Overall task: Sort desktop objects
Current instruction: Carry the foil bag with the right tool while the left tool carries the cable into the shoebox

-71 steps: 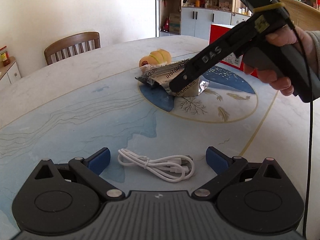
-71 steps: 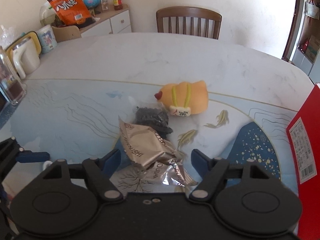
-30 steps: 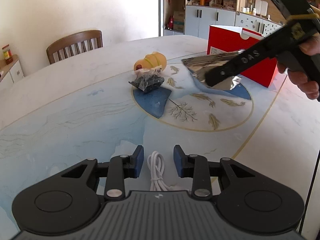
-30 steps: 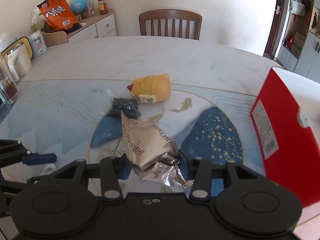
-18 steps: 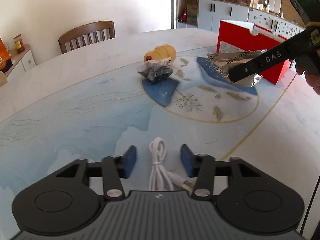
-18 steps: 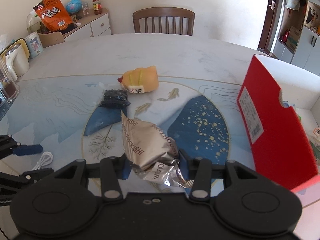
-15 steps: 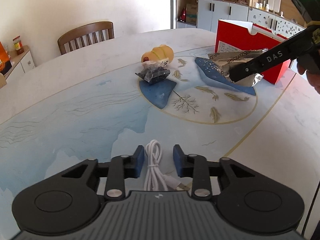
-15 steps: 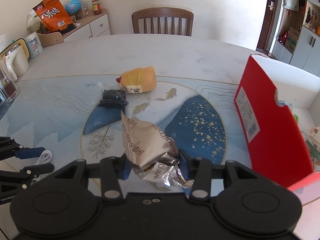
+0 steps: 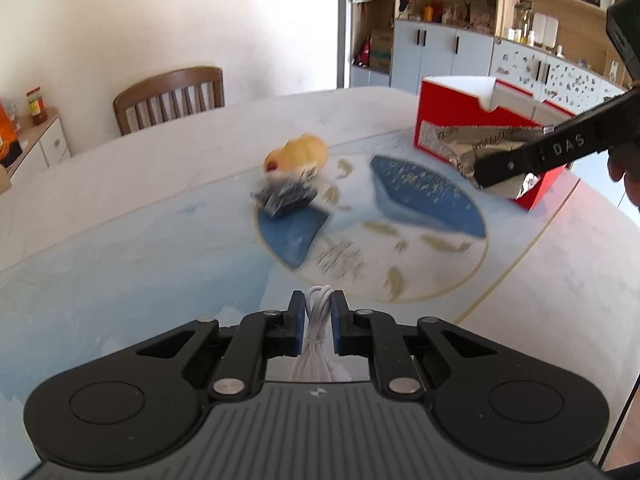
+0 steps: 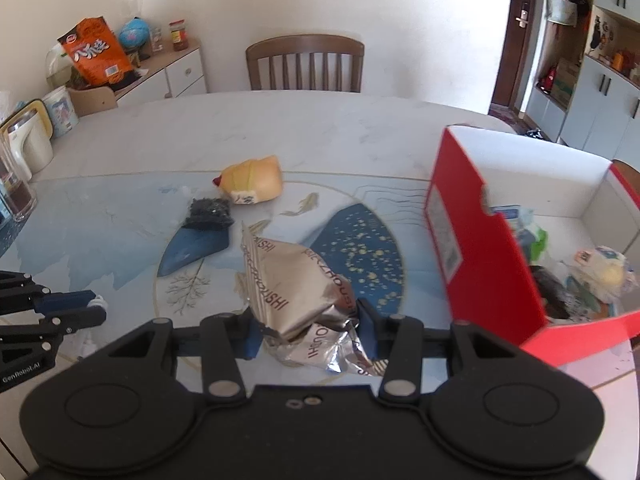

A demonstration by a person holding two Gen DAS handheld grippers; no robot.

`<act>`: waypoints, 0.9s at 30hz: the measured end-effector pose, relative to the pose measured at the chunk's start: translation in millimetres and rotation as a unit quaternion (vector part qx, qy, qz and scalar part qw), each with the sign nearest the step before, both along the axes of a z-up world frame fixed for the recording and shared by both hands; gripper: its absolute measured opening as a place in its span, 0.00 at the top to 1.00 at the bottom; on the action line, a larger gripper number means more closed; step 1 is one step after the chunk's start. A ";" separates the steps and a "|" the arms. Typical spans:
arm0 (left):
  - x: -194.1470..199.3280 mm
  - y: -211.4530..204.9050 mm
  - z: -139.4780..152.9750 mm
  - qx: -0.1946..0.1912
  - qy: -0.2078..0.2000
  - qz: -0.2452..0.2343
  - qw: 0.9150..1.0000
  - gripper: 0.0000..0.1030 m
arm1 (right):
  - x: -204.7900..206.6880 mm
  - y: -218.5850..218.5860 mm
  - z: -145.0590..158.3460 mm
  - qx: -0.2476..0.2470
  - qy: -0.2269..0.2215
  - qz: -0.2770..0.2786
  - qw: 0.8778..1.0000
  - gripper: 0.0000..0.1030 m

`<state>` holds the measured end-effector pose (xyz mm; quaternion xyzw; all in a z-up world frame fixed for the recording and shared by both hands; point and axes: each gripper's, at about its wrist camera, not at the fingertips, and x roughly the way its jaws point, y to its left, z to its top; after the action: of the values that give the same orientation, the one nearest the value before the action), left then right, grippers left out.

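Wooden chair [image 10: 305,63] against sunlit white wall [image 10: 400,20]

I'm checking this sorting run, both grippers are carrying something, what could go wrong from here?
The left gripper pinches only a few strands of the white cable; the loose rest may drag or slip out. The silver foil packet in the right gripper is crumpled and could catch the red box wall.

Left gripper [image 9: 319,322] now pinching cable [image 9: 319,300].
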<state>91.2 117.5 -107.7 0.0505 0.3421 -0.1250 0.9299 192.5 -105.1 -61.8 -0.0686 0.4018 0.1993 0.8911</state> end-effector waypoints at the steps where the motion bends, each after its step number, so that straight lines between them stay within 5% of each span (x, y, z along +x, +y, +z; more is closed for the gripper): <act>1: 0.3 -2.7 2.1 -0.001 -0.003 -0.002 1.000 0.89 | -0.9 -3.1 1.9 0.001 -0.001 -0.002 1.000 0.56; 27: 22.4 -83.6 62.3 -0.037 -0.064 0.003 0.997 0.89 | 8.0 -104.4 48.7 0.005 -0.046 -0.023 0.999 0.57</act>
<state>113.6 33.9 -45.4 0.0226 0.2774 -0.1314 0.9515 200.5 -209.5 -13.1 -0.0640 0.3609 0.1774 0.9133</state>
